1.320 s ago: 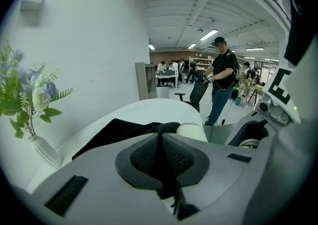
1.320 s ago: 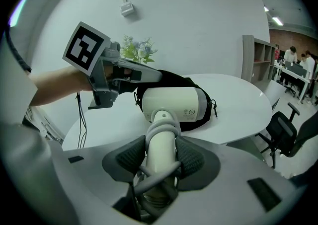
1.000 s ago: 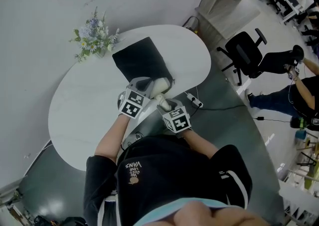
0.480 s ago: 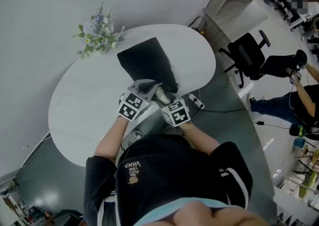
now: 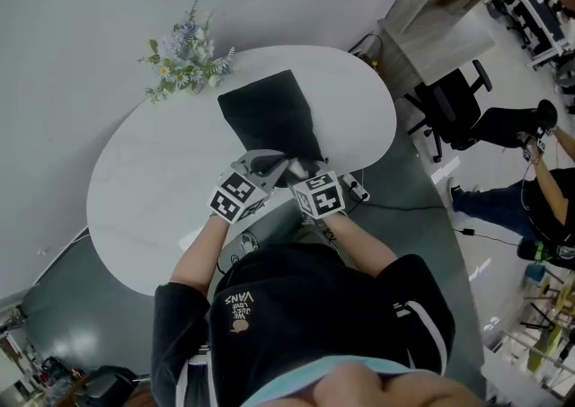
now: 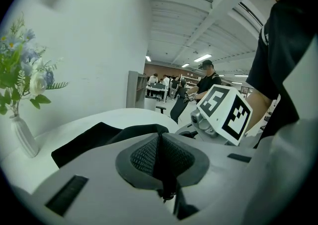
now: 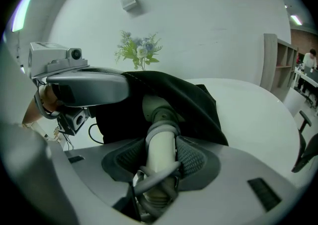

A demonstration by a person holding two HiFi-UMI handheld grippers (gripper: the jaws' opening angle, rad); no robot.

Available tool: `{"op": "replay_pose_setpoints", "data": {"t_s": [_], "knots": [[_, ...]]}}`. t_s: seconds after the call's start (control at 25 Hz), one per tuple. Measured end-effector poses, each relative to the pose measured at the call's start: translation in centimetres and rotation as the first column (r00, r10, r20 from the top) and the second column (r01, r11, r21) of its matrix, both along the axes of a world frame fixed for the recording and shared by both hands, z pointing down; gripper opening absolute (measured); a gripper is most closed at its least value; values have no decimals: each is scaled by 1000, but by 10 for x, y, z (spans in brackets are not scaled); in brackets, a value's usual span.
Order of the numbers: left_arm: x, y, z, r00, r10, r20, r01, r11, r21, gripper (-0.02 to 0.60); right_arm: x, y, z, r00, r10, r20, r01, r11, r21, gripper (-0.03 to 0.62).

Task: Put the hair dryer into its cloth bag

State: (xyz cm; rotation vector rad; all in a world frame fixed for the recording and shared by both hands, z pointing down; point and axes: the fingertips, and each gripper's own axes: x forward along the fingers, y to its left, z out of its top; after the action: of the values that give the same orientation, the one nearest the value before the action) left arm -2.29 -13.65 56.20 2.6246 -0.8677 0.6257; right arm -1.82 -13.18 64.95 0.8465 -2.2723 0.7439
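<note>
At the near edge of the worktop (image 5: 153, 190): hair dryer going head-first into the bag mouth

Nearest, the right gripper (image 7: 160, 152) is clamped wide on the handle of the hair dryer (image 7: 160, 119), whose head is already under the rim of the cloth bag (image 7: 194, 105). The left gripper (image 6: 160, 158), nearly closed, pinches that rim up. As I judge the risks, the thin hem may slip free and the mouth collapse, the cord looped on the handle may snag, or pushing may slide the bag toward the flowers (image 5: 184, 55).
</note>
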Motion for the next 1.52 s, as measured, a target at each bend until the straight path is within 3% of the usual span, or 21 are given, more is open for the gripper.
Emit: {"op": "replay_pose_setpoints", "data": {"t_s": [0.48,0.96,1.52], "knots": [[3,-2,-4,994,-21,-109,12,997,-79,35,-14,-31,11,999,-28,19,28,1000,-14,212],[-6,-8,2,979,-95,-182,65,984,-163,34,-29,-58,15,996,-88,24,88,996,4,212],[-15,-5,21,976,-139,-169,101,971,-217,34,-42,-72,26,992,-117,48,117,993,8,211]]}}
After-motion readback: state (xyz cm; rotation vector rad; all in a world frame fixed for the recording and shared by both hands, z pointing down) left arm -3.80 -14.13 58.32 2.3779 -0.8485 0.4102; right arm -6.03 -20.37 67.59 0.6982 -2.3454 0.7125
